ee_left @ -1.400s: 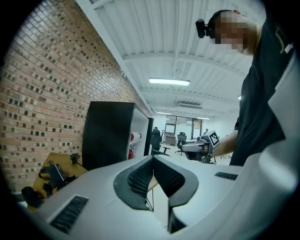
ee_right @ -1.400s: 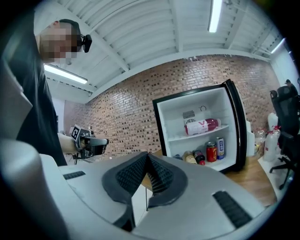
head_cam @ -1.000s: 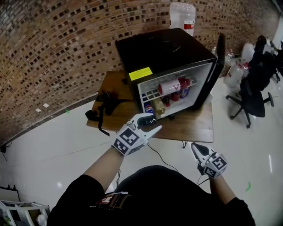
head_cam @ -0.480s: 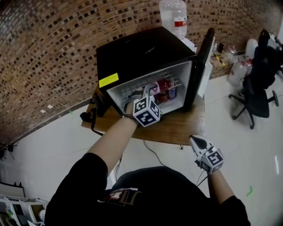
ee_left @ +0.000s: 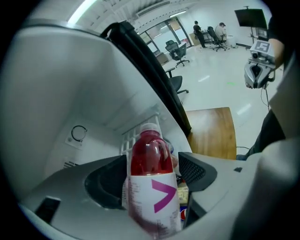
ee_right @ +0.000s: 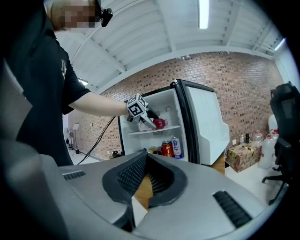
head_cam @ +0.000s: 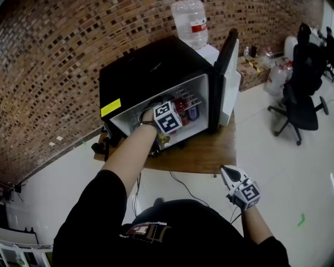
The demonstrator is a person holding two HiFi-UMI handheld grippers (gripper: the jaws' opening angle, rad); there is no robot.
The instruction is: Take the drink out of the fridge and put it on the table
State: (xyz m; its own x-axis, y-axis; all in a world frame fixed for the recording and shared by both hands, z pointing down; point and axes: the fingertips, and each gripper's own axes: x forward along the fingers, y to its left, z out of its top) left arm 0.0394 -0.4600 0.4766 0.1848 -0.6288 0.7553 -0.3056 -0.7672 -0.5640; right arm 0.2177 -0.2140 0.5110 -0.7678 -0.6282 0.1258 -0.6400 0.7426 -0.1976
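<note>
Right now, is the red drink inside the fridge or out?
Inside: the red drink sits between the left gripper's opening jaws, fridge walls around it.

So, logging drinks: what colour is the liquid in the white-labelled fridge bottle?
Red; the bottle shows best in the left gripper view.

An open-plan office or lab-style workspace.
A long brick wall [head_cam: 52,62] meets a glossy white floor [head_cam: 282,156]. A black swivel office chair [head_cam: 302,78] stands to one side. Far across the room are more office chairs [ee_left: 178,49], seated people [ee_left: 218,33] and a hung screen [ee_left: 251,16]. A strip light [ee_right: 203,14] runs along the white panelled ceiling. A mini fridge [head_cam: 151,68] sits on a wooden table [head_cam: 203,156] against the wall, with a large water jug [head_cam: 190,23] beyond it and a cardboard box [ee_right: 240,156] nearby.
</note>
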